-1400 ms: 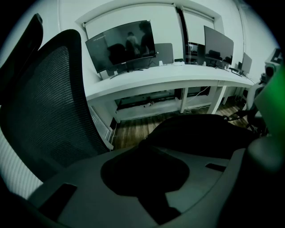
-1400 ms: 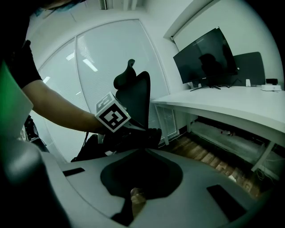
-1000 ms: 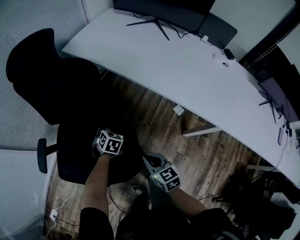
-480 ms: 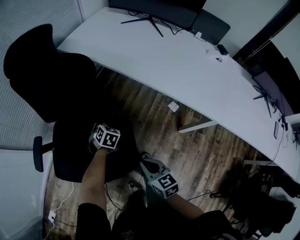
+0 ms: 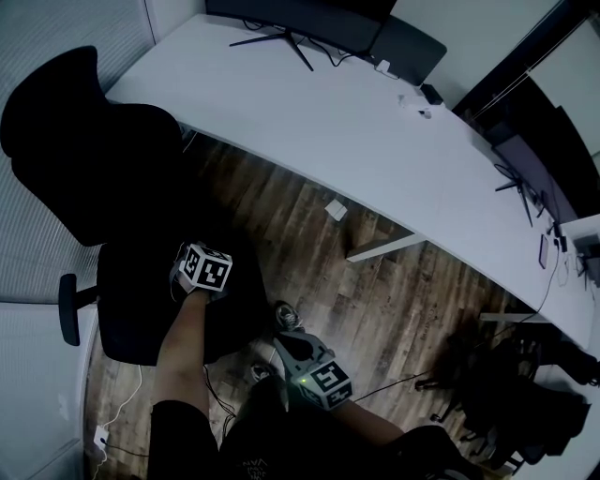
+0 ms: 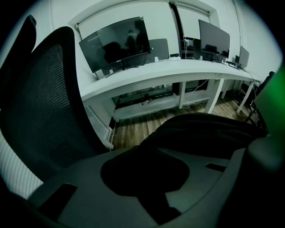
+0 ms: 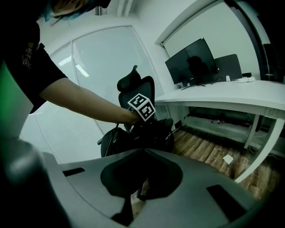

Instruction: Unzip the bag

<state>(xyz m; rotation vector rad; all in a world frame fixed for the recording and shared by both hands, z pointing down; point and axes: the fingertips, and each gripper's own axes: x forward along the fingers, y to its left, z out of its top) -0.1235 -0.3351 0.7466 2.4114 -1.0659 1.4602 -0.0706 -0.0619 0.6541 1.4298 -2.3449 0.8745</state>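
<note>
A black bag (image 5: 236,305) lies on the seat of a black office chair (image 5: 131,309); its zip is too dark to make out. My left gripper (image 5: 192,272) reaches down onto the top of the bag, and in the left gripper view its jaws (image 6: 147,178) are shut on black bag fabric, with the rest of the bag (image 6: 209,133) bulging beyond. The right gripper view shows the bag (image 7: 153,133) with the left gripper (image 7: 133,122) on it. My right gripper (image 5: 286,342) hovers over the floor in front of the chair, apart from the bag; its jaws (image 7: 133,187) are shut with nothing between them.
The chair's tall backrest (image 5: 66,141) stands at the left. A long white desk (image 5: 356,131) with monitors (image 5: 309,19) runs across the back. A paper scrap (image 5: 335,209) lies on the wooden floor, shoes (image 5: 286,316) show beside the right gripper, and dark gear (image 5: 516,394) is piled at the right.
My right gripper has drawn back toward me, away from the chair and bag, still shut. The left gripper has stayed on the bag.
</note>
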